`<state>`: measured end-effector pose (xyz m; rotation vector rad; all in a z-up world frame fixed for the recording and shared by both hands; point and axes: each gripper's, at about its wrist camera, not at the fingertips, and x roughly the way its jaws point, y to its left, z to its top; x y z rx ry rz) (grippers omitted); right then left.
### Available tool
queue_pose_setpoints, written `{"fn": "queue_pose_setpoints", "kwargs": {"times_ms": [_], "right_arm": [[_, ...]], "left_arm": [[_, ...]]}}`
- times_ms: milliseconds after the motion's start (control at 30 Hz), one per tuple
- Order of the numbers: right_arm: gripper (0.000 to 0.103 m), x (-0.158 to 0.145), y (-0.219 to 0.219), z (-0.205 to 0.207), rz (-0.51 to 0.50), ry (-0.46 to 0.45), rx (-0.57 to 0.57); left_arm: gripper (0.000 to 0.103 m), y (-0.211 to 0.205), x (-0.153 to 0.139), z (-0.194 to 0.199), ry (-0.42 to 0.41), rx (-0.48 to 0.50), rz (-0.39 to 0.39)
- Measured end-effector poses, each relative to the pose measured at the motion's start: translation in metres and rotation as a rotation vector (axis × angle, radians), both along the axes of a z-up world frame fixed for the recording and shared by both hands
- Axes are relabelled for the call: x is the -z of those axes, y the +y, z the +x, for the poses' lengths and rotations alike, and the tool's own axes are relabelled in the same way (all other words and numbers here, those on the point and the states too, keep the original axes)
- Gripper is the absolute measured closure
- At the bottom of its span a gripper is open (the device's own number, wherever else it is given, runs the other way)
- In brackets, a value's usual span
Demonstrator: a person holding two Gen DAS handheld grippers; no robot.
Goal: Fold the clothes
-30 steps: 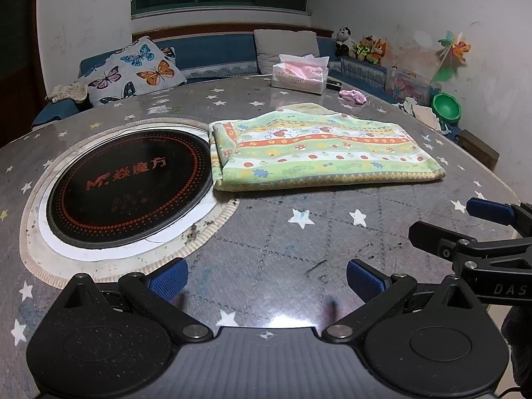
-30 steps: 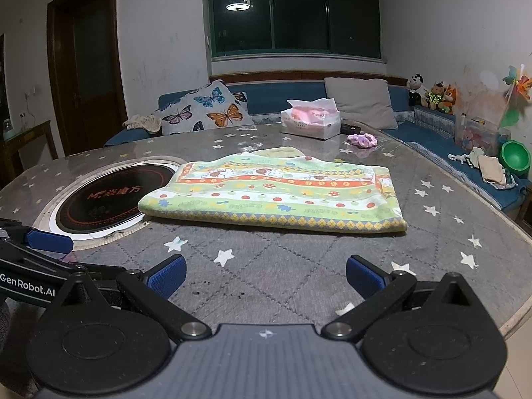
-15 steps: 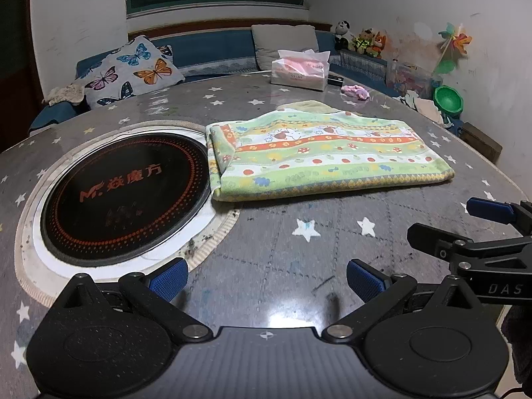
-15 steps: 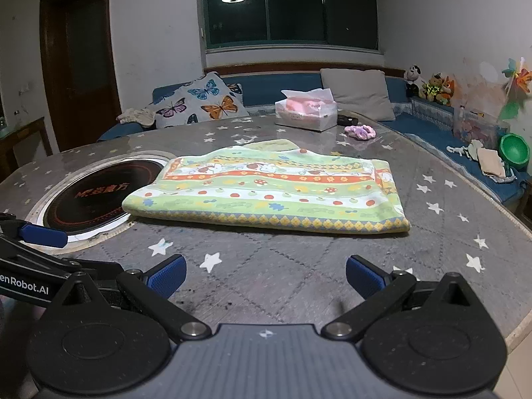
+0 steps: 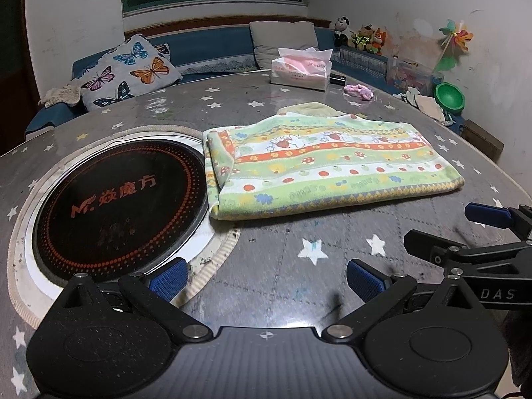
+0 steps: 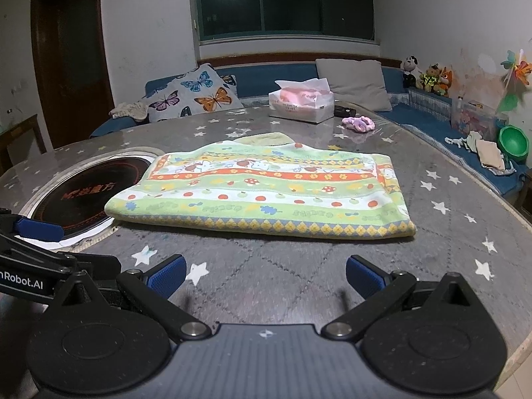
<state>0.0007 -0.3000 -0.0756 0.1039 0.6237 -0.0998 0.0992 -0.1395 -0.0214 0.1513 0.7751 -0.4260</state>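
Observation:
A green, yellow and orange patterned garment (image 5: 326,163) (image 6: 266,193) lies folded into a flat rectangle on the round star-patterned table (image 5: 282,266) (image 6: 266,266). A pale collar piece pokes out at its far edge. My left gripper (image 5: 266,277) hovers open over the table's near side, well short of the garment, with nothing between its blue pads. My right gripper (image 6: 266,274) is likewise open and empty, in front of the garment's near hem. Each gripper shows at the edge of the other's view.
A black round cooktop (image 5: 116,202) is set into the table left of the garment. A tissue box (image 5: 301,73), a dark remote and a pink scrunchie (image 5: 358,90) sit at the table's far side. A blue sofa with a butterfly cushion (image 5: 128,74) runs behind.
Both grippers have moved slightly forward and lower toward the garment, which looms larger in both views. The garment itself has not moved. Both grippers stay open.

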Motion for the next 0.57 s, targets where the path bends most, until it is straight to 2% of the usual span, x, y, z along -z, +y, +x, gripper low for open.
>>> {"fn": "queue_pose_setpoints", "kwargs": {"times_ms": [567], "right_arm": [[0.000, 0.005, 0.001, 0.017, 0.002, 0.024, 0.000]], "left_arm": [[0.000, 0.002, 0.004, 0.014, 0.010, -0.005, -0.001]]}}
